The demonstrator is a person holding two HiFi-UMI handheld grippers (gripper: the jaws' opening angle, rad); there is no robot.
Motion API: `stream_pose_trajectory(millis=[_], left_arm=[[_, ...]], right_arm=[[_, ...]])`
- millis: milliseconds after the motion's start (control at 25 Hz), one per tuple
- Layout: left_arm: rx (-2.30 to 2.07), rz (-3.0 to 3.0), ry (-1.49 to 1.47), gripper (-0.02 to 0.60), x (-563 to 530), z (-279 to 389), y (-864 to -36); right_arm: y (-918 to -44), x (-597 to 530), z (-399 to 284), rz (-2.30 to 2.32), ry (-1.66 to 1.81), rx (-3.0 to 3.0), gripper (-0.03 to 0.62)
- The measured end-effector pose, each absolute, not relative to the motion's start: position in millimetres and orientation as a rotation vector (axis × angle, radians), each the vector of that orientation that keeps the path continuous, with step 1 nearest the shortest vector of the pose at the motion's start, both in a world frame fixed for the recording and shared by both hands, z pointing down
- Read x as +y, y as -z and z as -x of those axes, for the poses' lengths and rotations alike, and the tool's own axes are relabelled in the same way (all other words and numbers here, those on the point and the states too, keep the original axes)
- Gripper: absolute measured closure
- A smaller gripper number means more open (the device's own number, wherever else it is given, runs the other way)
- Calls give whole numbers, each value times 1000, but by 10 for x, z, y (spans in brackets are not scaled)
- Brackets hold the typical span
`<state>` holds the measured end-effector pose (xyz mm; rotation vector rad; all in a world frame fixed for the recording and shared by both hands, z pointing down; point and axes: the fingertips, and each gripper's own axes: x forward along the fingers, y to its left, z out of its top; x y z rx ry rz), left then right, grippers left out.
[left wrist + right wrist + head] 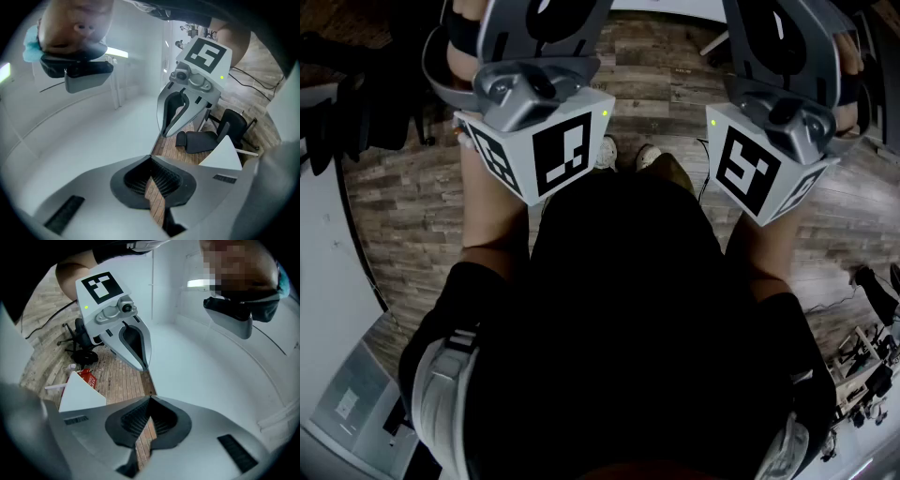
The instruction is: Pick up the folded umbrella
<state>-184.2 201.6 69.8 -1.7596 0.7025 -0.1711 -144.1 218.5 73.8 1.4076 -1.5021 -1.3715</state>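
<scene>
No folded umbrella shows in any view. I hold both grippers up against my chest, side by side. In the head view only their rear parts show: the left marker cube (539, 150) and the right marker cube (759, 169), with the jaws running off the top edge. My left gripper (151, 158) is shut, its tips touching, nothing between the ribbed pads. My right gripper (149, 398) is shut and empty too. Each gripper view shows the other gripper close by: the right one (187, 105) and the left one (126, 336).
A wood-plank floor (412, 206) lies below, with my shoes (623, 155) on it. A black office chair (211, 136), a white table corner (226, 154) and floor cables (255, 79) are nearby. A red item (87, 377) lies on the floor. A white wall (211, 371) stands behind.
</scene>
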Motion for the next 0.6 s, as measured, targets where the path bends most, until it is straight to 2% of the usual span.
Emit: stream_pose_trajectory(millis=[600], left_arm=[[678,1805,158,571,1937,1855,-710]], right_arm=[[-695,2193,1503,-1401,1377,-1515,565]])
